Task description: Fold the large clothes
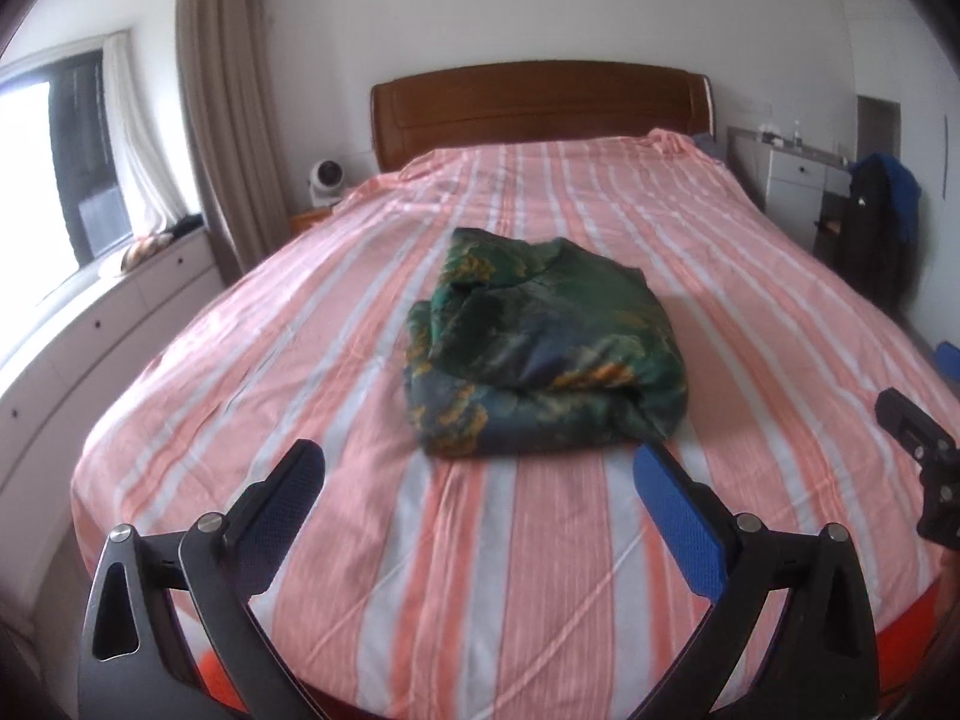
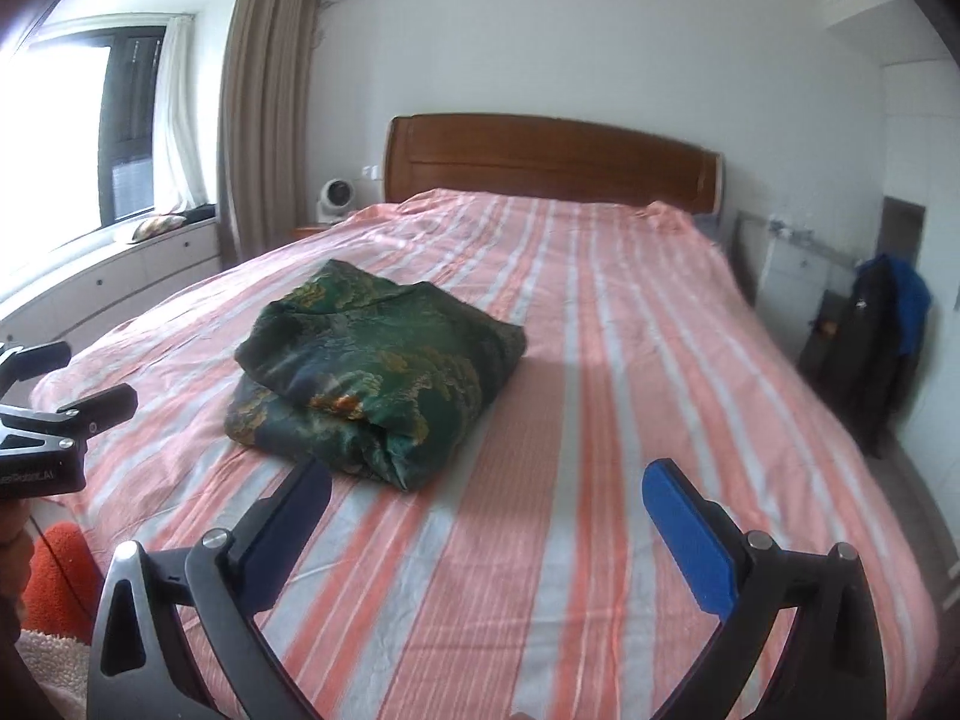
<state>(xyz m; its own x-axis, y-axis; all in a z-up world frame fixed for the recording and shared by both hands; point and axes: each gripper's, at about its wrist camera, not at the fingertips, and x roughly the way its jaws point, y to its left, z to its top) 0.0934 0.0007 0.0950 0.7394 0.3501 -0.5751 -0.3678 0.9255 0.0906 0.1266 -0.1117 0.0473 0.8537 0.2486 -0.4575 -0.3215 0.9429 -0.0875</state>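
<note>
A dark green garment with a yellow and blue print (image 1: 540, 348) lies folded into a thick bundle near the middle of the pink-and-white striped bed (image 1: 540, 570). My left gripper (image 1: 478, 459) hovers just short of the bundle's near edge, open wide, with nothing between its blue pads. In the right wrist view the same garment (image 2: 378, 372) sits ahead and to the left. My right gripper (image 2: 489, 474) is open and empty over bare sheet (image 2: 600, 420) beside the bundle. Each gripper shows at the edge of the other's view: the right gripper (image 1: 918, 450) and the left gripper (image 2: 60, 402).
A wooden headboard (image 1: 540, 102) closes the far end of the bed. A window bench with drawers (image 1: 90, 330) and a beige curtain (image 1: 222, 90) run along the left. A small white fan (image 1: 327, 180) stands on a nightstand. A white cabinet (image 1: 798, 180) and a hanging dark jacket (image 1: 876, 228) stand at the right.
</note>
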